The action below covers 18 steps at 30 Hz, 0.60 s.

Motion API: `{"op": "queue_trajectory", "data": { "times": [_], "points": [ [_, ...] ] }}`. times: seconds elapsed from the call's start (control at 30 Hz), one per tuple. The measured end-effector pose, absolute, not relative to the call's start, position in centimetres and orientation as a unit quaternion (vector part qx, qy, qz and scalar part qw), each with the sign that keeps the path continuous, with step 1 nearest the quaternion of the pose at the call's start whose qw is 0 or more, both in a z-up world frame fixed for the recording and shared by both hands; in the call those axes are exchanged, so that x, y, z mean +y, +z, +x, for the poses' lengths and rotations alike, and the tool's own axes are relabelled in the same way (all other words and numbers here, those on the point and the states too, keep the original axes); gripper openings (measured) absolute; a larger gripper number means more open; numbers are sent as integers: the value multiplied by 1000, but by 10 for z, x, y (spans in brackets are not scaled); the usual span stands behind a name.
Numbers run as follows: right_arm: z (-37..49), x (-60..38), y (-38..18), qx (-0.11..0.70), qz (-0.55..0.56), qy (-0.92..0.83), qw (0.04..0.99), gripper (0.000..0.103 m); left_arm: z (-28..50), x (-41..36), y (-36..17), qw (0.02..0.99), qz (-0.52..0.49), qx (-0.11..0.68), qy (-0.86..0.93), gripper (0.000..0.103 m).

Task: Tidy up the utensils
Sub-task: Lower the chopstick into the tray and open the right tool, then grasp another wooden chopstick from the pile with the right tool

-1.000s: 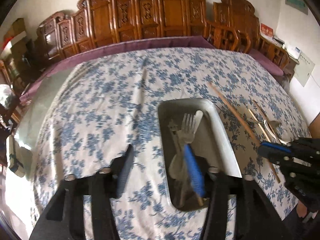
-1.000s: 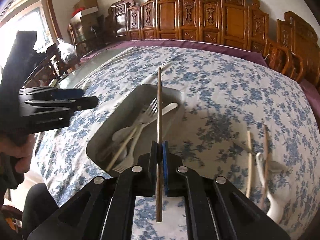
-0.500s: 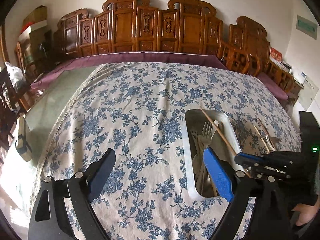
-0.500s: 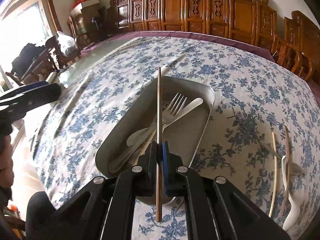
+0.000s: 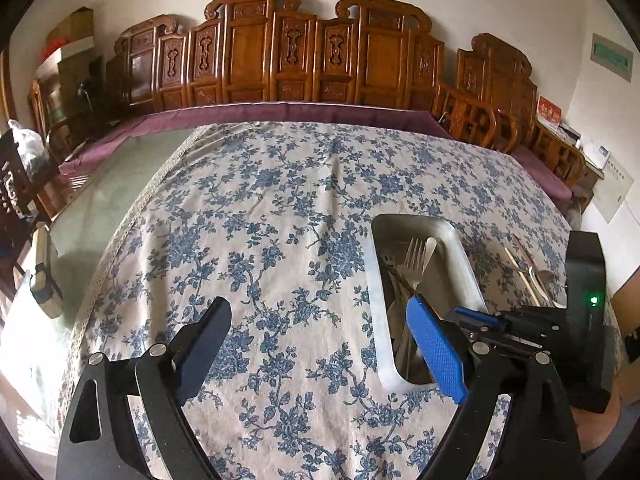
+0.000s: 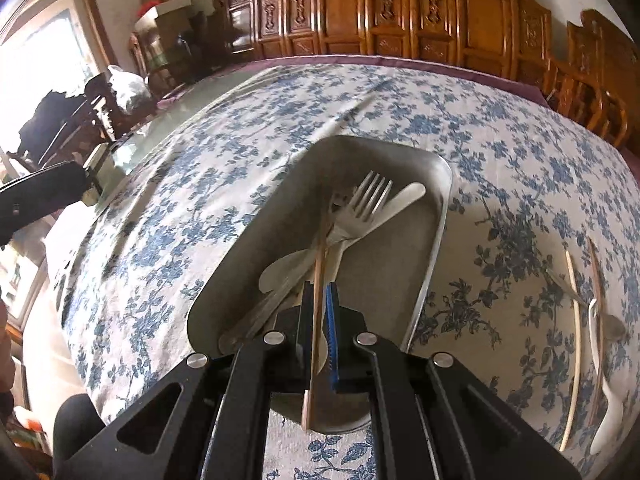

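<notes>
A metal tray (image 6: 434,236) (image 5: 468,268) lies on the floral tablecloth and holds a fork (image 6: 362,206) (image 5: 414,260), a pale spoon (image 6: 396,202) and other cutlery. My right gripper (image 6: 320,292) is shut on a brown wooden chopstick (image 6: 318,280), which points down into the tray over the cutlery. My left gripper (image 5: 318,344) hangs open over bare cloth left of the tray, nothing between its fingers. The right gripper (image 5: 480,320) shows at the tray's near right edge in the left wrist view.
Right of the tray lie loose chopsticks (image 6: 574,344), a white spoon (image 6: 604,392) and a metal spoon (image 5: 542,276). Carved wooden chairs (image 5: 320,52) line the far side. Glass tabletop (image 5: 100,208) shows left of the cloth, with a small box (image 5: 44,280) on it.
My left gripper opened wide and drew off left of the tray. My right gripper carried the chopstick lower, down into the tray.
</notes>
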State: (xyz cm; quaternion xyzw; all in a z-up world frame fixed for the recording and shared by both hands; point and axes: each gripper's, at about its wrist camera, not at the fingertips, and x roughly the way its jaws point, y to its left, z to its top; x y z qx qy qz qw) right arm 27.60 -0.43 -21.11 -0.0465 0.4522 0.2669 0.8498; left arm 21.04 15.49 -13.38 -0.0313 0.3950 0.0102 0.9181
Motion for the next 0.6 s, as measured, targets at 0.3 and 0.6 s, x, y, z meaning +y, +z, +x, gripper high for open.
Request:
{"op": "queue_trajectory", "data": {
  "times": [0.3,0.6],
  "points": [
    [261,-56,-176,415,-30,267,869,8,208,137,-135,916,-27,400,-8,86],
    [228,-130,-151,388,-50,241,888,8,199,103,-130,920,-5,392,-28,91]
  ]
}}
